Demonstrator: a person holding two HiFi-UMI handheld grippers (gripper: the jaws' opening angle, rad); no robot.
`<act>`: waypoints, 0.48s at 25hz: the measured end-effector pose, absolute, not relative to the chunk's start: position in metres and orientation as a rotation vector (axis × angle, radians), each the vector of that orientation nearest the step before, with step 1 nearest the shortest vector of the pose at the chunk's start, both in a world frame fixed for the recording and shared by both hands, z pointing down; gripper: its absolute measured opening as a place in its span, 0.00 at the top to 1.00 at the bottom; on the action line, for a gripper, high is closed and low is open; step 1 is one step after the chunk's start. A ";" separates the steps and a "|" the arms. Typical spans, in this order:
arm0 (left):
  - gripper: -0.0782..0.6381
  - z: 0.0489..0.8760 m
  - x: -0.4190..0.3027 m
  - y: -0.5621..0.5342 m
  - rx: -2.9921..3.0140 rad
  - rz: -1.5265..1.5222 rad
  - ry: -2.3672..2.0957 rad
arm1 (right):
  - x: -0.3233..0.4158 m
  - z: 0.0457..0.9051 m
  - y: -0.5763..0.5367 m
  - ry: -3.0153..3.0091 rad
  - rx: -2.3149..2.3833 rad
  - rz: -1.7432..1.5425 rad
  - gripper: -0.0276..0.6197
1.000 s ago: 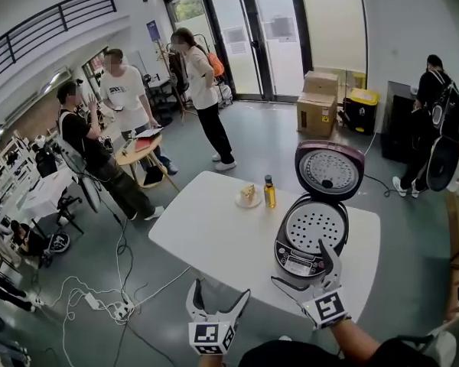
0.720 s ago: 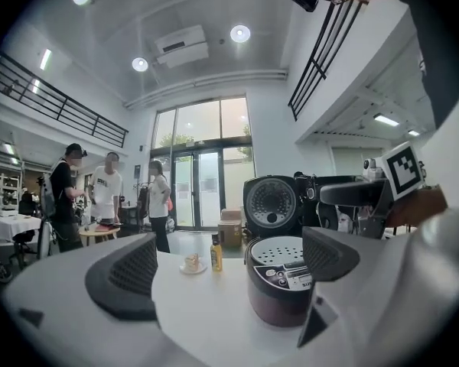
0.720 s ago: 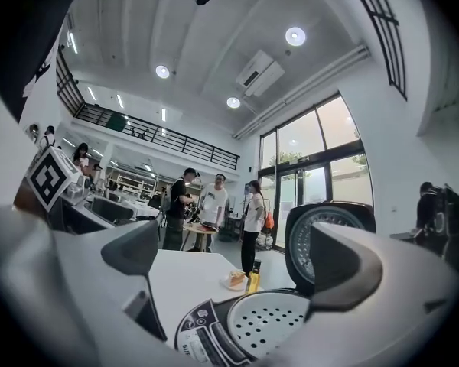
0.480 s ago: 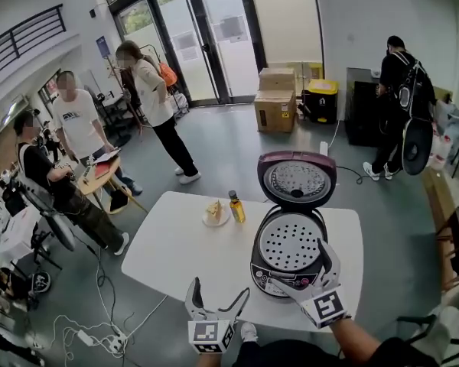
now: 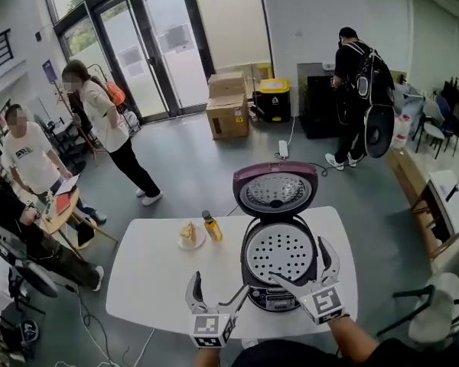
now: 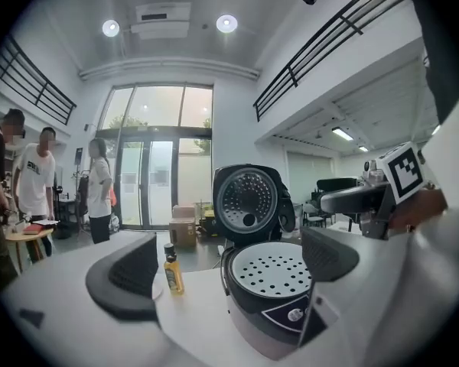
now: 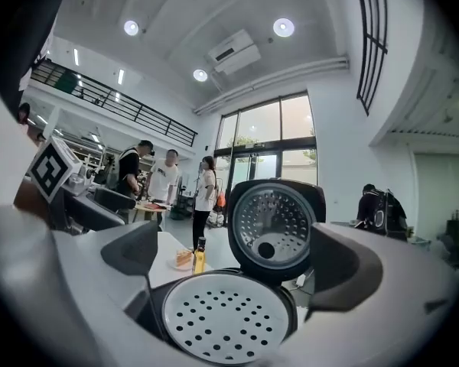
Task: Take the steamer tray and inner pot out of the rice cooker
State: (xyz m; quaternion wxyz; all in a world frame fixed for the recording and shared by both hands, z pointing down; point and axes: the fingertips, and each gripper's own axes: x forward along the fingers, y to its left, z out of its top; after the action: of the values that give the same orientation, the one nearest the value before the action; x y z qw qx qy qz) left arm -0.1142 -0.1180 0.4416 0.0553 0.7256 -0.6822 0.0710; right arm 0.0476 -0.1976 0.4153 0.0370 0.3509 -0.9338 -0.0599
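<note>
We wear a dark top [image 5: 291, 355]; our left gripper [image 5: 218, 287] and right gripper [image 5: 300, 260] have pale grey curved fingers [image 5: 192, 293] with dark ribbed pads [image 6: 130, 270]; each carries a white cube [image 5: 323, 304] with black square markers.

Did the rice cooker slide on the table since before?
No. The rice cooker sits just as far right of the bottle; only the camera shifted.

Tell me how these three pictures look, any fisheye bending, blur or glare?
Head view: wide-angle bend toward the edges; even daylight, rice cooker sharp. Left gripper view: heavy fisheye, black corners; left gripper tongs soft, ceiling lights bloom. Right gripper view: same dark ring; right gripper tongs blurred, steamer tray fairly sharp.
</note>
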 end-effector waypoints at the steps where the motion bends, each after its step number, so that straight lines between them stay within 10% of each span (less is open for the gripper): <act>1: 0.09 0.444 -0.116 -0.124 2.219 0.218 -2.043 | 0.048 0.417 -0.200 -2.840 1.098 -0.192 0.04; 12: 0.11 0.477 -0.126 -0.175 2.347 0.348 -1.784 | 0.055 0.447 -0.225 -2.564 1.304 -0.176 0.04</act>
State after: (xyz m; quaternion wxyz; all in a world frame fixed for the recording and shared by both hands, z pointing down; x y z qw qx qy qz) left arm -0.1265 -0.1749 0.4774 0.0862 0.7877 -0.5987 0.1169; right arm 0.0553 -0.2252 0.4473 0.1295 0.4488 -0.8821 -0.0604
